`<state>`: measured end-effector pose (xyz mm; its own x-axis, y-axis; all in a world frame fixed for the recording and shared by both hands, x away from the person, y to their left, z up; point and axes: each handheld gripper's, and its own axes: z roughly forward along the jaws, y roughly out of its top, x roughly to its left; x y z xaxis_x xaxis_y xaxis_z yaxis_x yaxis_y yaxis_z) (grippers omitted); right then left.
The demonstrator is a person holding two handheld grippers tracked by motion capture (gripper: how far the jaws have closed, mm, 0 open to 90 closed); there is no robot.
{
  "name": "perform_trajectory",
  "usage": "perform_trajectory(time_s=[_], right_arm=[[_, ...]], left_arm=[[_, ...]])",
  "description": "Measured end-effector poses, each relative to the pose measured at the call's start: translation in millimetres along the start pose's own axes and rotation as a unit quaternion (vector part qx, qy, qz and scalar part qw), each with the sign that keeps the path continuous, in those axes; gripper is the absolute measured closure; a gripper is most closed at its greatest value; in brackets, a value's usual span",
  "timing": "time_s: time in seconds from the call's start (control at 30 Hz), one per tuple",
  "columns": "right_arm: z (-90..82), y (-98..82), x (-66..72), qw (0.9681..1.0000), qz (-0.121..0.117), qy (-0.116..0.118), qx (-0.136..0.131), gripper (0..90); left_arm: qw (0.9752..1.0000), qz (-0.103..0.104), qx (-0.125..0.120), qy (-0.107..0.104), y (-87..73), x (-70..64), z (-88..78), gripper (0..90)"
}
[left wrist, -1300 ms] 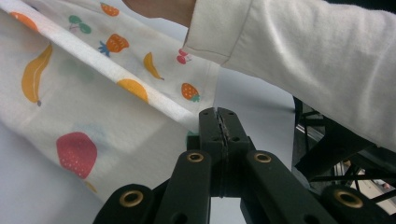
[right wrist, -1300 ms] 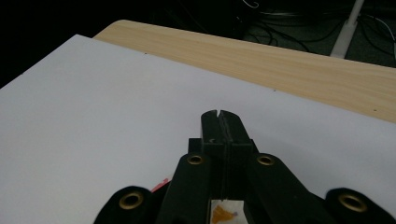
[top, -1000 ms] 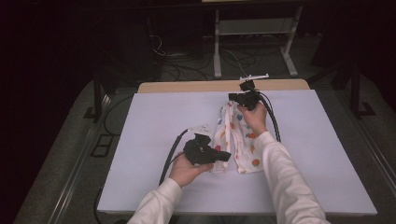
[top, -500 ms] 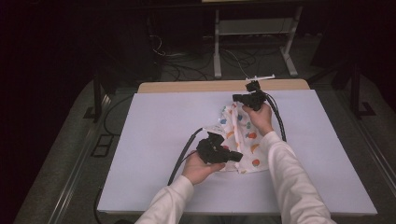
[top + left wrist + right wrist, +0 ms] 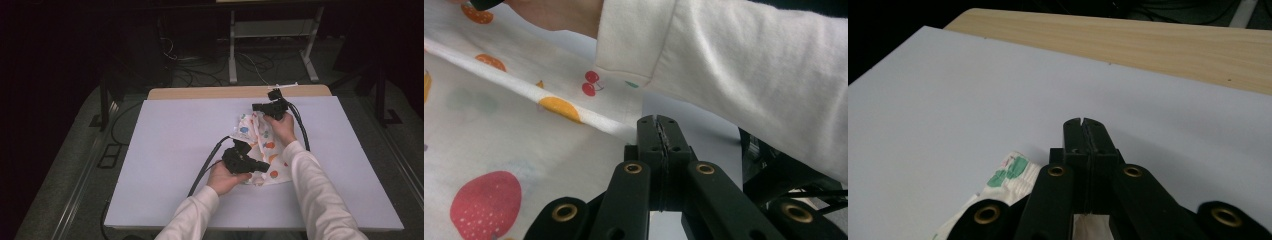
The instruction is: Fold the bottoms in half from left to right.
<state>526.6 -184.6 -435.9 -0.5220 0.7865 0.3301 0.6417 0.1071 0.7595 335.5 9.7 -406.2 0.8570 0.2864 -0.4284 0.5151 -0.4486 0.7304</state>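
Observation:
A white cloth (image 5: 265,145) printed with coloured fruit lies crumpled on the pale mat (image 5: 175,140), right of the middle. My left gripper (image 5: 262,167) points right at the cloth's near edge. In the left gripper view its jaws (image 5: 659,122) are shut, with the cloth's (image 5: 499,150) folded hem running into them. My right gripper (image 5: 256,106) is at the cloth's far end and points left. Its jaws (image 5: 1082,122) are shut, and the cloth (image 5: 1008,177) bunches directly under them. The person's right sleeve (image 5: 749,60) crosses above the cloth.
The mat covers a wooden table whose bare edge (image 5: 210,92) shows at the back. Black cables trail from both grippers across the mat. Behind the table, cables lie on a dark floor beside a metal stand (image 5: 232,55).
The left hand has moved right, onto the cloth's near edge. The right hand has come down and the cloth, which hung from it, has settled into a folded heap.

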Motion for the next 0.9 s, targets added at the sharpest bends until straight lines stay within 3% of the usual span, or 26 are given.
perform_trajectory(time_s=[0.2, 0.37, 0.9], right_arm=[[-4.7, 0.7, -3.0, 0.9999, -0.008, -0.005, 0.003, 88.6], [-9.0, 1.5, -4.6, 0.9993, -0.032, -0.017, 0.012, 88.4], [-4.9, -1.8, -17.7, 0.9991, -0.029, -0.025, 0.018, 88.6]], left_arm=[[1.0, 0.001, 0.0, -0.001, 4.0, -2.0, 7.6, 89.4], [1.0, 0.001, 0.001, -0.003, 5.0, -2.5, 14.1, 89.4], [0.9999, -0.004, 0.0, -0.01, 13.6, 2.4, 32.4, 89.4]])
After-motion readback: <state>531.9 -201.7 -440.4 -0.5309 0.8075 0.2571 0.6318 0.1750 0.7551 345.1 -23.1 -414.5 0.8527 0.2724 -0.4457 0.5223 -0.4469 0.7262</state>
